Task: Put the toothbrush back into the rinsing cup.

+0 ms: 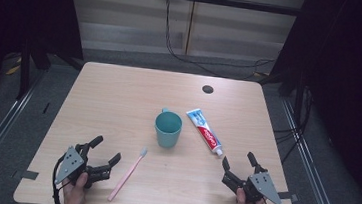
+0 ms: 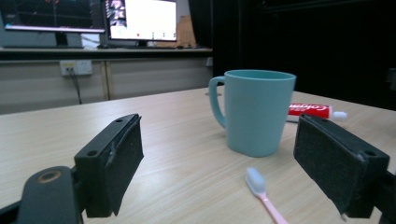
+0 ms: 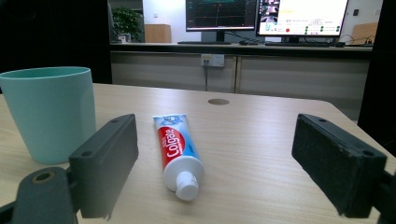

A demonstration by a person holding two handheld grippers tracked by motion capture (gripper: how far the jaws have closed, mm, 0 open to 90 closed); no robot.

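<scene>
At the near left of the table [image 1: 120,83] the left gripper [image 1: 105,153] rests low with its jaws wide apart and nothing between them, aimed toward the middle. Just to its right lies the pink toothbrush [image 1: 128,174], handle toward the near edge and bristle head pointing far, toward the teal mug [image 1: 168,129]. In the left gripper view the brush head [image 2: 255,179] lies on the wood ahead of the jaws, nearer the right-hand one, with the mug [image 2: 254,111] standing upright beyond it. Right of the mug lies the toothpaste tube [image 1: 205,131], flat, its white cap turned toward the near right corner. There the right gripper [image 1: 238,162] waits, jaws likewise spread and empty; in the right gripper view the tube [image 3: 177,149] lies ahead between the jaws but apart from both, cap nearest. This looks like the opening step, before any pick-up: each gripper faces the item closest to it. The next move likely calls for easing forward and down until the pads straddle the brush handle or the tube's body, then closing squarely.
</scene>
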